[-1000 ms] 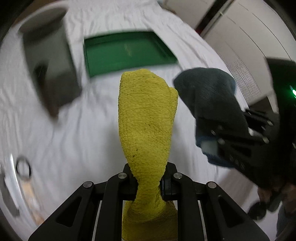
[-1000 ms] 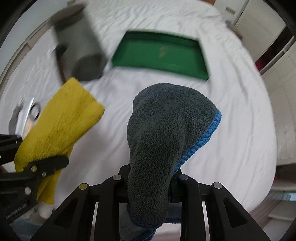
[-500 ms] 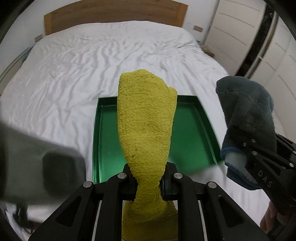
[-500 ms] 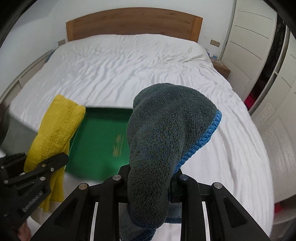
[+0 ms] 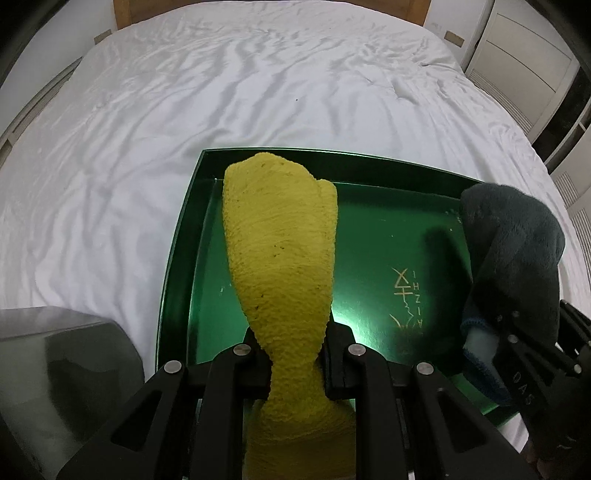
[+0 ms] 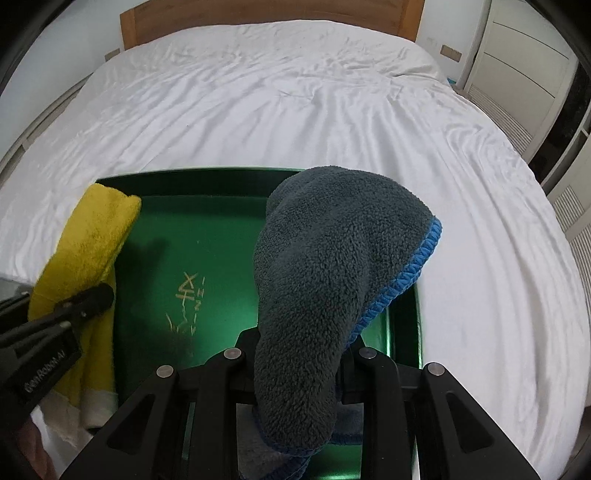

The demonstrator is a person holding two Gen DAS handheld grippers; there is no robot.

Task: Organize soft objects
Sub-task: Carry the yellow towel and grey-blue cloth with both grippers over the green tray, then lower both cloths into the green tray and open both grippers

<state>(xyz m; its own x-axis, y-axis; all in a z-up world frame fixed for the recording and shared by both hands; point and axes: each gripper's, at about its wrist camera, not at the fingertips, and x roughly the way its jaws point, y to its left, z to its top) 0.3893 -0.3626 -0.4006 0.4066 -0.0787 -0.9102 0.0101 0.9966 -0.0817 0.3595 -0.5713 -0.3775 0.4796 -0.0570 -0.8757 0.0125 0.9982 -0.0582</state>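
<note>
Two cloths, two grippers, both over the same tray. On my left wrist view, the left gripper [image 5: 295, 363] is clenched on a folded yellow terry cloth [image 5: 280, 243], pinched at a narrow waist between the black fingers [image 5: 341, 360]. Its long axis runs straight forward along the fingers, the free end fanning out wide and pointing away from me toward the far rim of the shallow green rectangular metal tray [image 5: 177, 258]. The tail of the cloth bunches below the pinch.

From the right wrist view, the right gripper [image 6: 295, 369] is clamped on a dark grey fleece cloth with a blue stitched edge [image 6: 332, 258]. That one also stands forward from the fingers, long axis along them, its rounded free end leaning a little to the right, the blue edge trailing down its right side.

I see the tray lying on the rumpled white bed sheet [image 6: 295, 110], gold markings [image 6: 186, 302] on its glossy floor. Both cloths hang above that floor; whether either touches it I cannot tell. The yellow one sits over the tray's left part, the grey over its right, well apart.

Off the tray's near left corner, a grey metal bin-like container [image 5: 62, 373] shows in the left view. A wooden headboard [image 6: 273, 14] closes the far end of the bed.
</note>
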